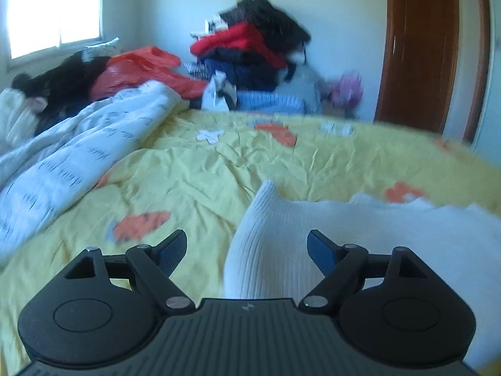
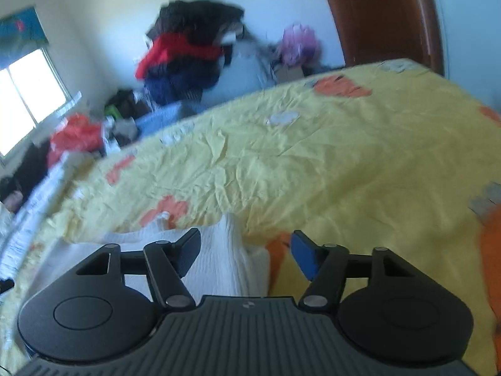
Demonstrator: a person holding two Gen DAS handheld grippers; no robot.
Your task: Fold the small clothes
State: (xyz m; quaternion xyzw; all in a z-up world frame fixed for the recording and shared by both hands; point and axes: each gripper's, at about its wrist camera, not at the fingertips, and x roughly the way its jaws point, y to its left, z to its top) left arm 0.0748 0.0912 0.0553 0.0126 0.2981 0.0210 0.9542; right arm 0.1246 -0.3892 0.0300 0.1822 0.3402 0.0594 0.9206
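Lying on the yellow bedsheet, the white garment sits under both grippers; left gripper and right gripper gape wide, gripping nothing.

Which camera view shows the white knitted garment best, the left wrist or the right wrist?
The left wrist view shows the white knitted garment best: it spreads wide on the yellow bedsheet and its ribs are visible. In the right wrist view only a smaller bunched part appears, partly hidden behind the open right gripper.

No legible text — (blurred frames).
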